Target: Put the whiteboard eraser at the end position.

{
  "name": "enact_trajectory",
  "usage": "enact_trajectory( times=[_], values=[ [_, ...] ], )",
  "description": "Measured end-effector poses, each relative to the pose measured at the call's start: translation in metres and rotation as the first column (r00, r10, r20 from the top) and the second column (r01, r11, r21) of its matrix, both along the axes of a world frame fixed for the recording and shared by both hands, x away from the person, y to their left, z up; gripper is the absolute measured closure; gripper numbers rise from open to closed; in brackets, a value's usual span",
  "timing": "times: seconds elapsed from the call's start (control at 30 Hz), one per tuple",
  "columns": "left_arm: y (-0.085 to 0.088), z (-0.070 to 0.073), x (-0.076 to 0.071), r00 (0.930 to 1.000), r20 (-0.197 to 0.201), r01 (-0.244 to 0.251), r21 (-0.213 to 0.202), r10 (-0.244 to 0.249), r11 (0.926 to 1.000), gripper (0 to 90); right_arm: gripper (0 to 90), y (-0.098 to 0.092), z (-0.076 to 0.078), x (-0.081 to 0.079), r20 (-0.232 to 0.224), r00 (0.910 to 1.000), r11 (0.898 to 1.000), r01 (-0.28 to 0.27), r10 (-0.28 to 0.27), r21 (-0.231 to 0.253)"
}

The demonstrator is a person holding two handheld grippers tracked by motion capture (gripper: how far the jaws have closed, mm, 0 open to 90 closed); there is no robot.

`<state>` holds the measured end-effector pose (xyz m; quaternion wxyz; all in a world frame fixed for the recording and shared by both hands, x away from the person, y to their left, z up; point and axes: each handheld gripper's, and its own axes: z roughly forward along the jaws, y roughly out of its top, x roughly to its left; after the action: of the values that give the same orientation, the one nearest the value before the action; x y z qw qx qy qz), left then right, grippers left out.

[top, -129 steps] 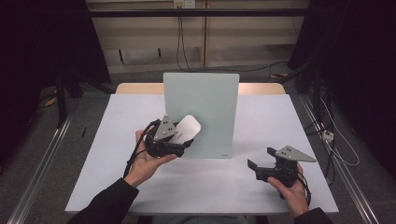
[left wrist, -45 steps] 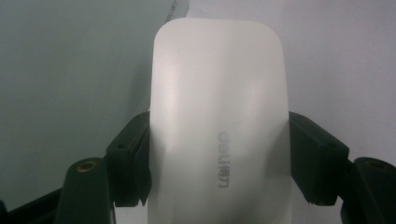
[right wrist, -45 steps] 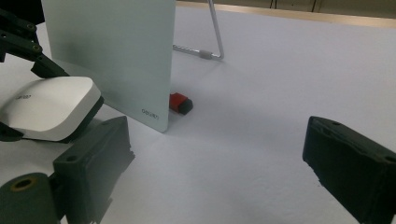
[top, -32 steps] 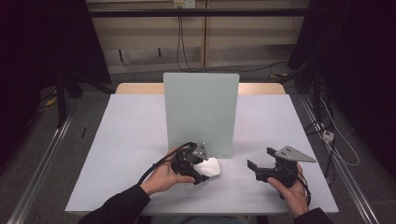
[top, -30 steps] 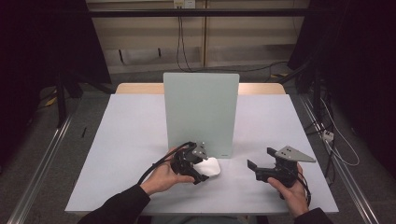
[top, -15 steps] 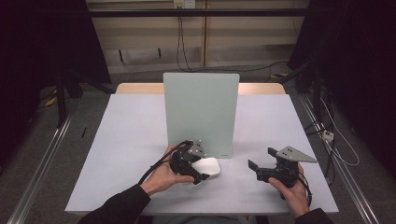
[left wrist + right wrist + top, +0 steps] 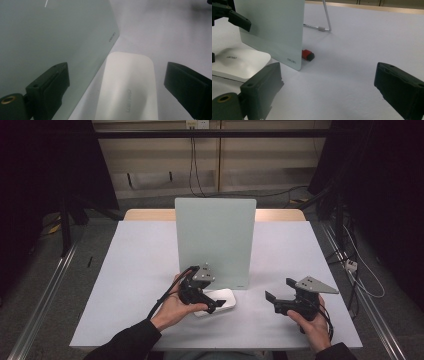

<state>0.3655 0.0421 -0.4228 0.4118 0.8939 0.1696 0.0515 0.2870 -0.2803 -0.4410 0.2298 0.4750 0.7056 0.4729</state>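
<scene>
I'm releasing the flat white rounded plastic eraser [image 7: 218, 301], low centre of the high view beside the pale green upright board [image 7: 215, 240]; my left gripper [image 7: 212, 304] has just been opening, jaws wide around it. Next I back off cleanly.

The left gripper [image 7: 212, 302] sits low at the table's middle, its 2 jaws just opened wide, pressing on nothing. The right gripper [image 7: 280, 290] rests apart at the right, jaws spread.
</scene>
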Motion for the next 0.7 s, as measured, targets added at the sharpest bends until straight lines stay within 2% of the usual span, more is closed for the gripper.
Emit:
enact_trajectory(
  times=[0.13, 0.2, 0.27, 0.33, 0.53, 0.57, 0.67, 0.7],
  values=[
    [0.005, 0.003, 0.000, 0.9995, 0.010, -0.028, -0.023, 0.028, 0.9993, 6.2, 7.3, 0.000, -0.001, 0.001, 0.000, 1.0000, 1.000, -0.001, 0.001, -0.005],
    [0.008, 0.005, -0.001, 0.9967, -0.029, -0.076, -0.045, 0.075, 0.9961, 5.8, 7.4, 0.001, -0.001, 0.001, -0.002, 1.0000, 1.000, -0.001, 0.001, -0.007],
    [0.012, 0.009, -0.002, 0.9942, -0.055, -0.097, -0.074, 0.093, 0.9926, 5.8, 7.3, 0.001, 0.000, 0.000, 0.000, 1.0000, 1.000, -0.001, 0.001, -0.005],
    [0.017, 0.011, 0.000, 0.9927, -0.044, -0.116, -0.101, 0.112, 0.9881, 5.2, 7.3, 0.000, 0.000, 0.000, -0.003, 1.0000, 1.000, 0.003, -0.003, -0.003],
    [0.033, 0.017, 0.001, 0.9865, 0.001, -0.162, -0.134, 0.164, 0.9776, 4.9, 7.3, 0.002, 0.000, 0.000, -0.003, 1.0000, 1.000, 0.001, -0.001, -0.007],
    [0.035, 0.018, 0.001, 0.9875, 0.007, -0.156, -0.130, 0.158, 0.9792, 4.9, 7.3, 0.002, 0.000, 0.000, -0.003, 1.0000, 1.000, 0.002, -0.002, -0.008],
    [0.043, 0.023, -0.003, 0.9796, 0.019, -0.195, -0.149, 0.200, 0.9695, 5.0, 7.3, 0.001, 0.000, 0.000, -0.001, 1.0000, 1.000, 0.004, -0.005, -0.007],
    [0.045, 0.024, -0.004, 0.9787, 0.033, -0.195, -0.156, 0.203, 0.9683, 5.0, 7.3, 0.001, 0.000, -0.001, -0.002, 1.0000, 1.000, 0.006, -0.006, -0.008]
  ],
)
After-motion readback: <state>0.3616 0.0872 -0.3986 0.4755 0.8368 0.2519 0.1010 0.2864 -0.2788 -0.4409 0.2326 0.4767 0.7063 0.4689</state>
